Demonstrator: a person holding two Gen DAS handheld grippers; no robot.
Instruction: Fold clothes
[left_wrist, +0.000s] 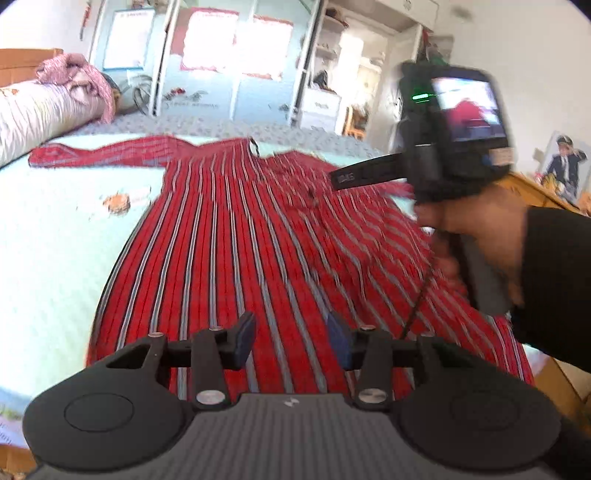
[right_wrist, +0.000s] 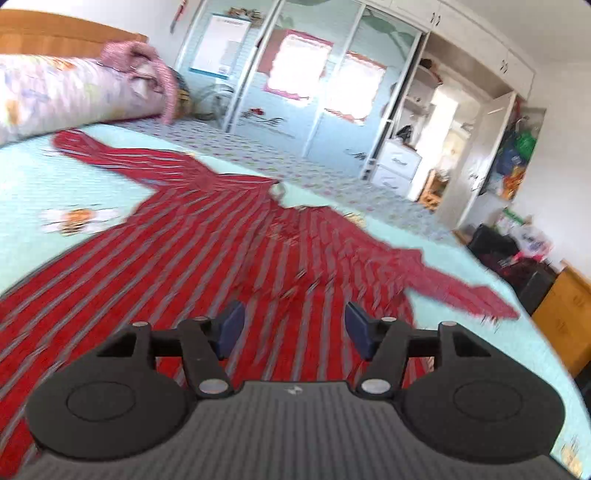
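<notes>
A red sweater with grey stripes (left_wrist: 236, 236) lies spread flat on the pale blue bed (left_wrist: 55, 229), its sleeves stretched out to both sides. My left gripper (left_wrist: 291, 334) hovers above the sweater's lower body, open, nothing between its blue pads. In the right wrist view the same sweater (right_wrist: 207, 251) fills the middle, and its right sleeve (right_wrist: 454, 284) reaches toward the bed's edge. My right gripper (right_wrist: 295, 325) stands open above the cloth, holding nothing. From the left wrist view the other hand-held gripper (left_wrist: 443, 147) shows at the right, held by a hand in a black sleeve.
A rolled quilt (right_wrist: 55, 96) with a pink garment (right_wrist: 144, 62) on it lies at the head of the bed. Sliding wardrobe doors (right_wrist: 306, 85) stand beyond the bed. A wooden cabinet (right_wrist: 565, 317) and dark bags (right_wrist: 513, 254) sit off the bed's right side.
</notes>
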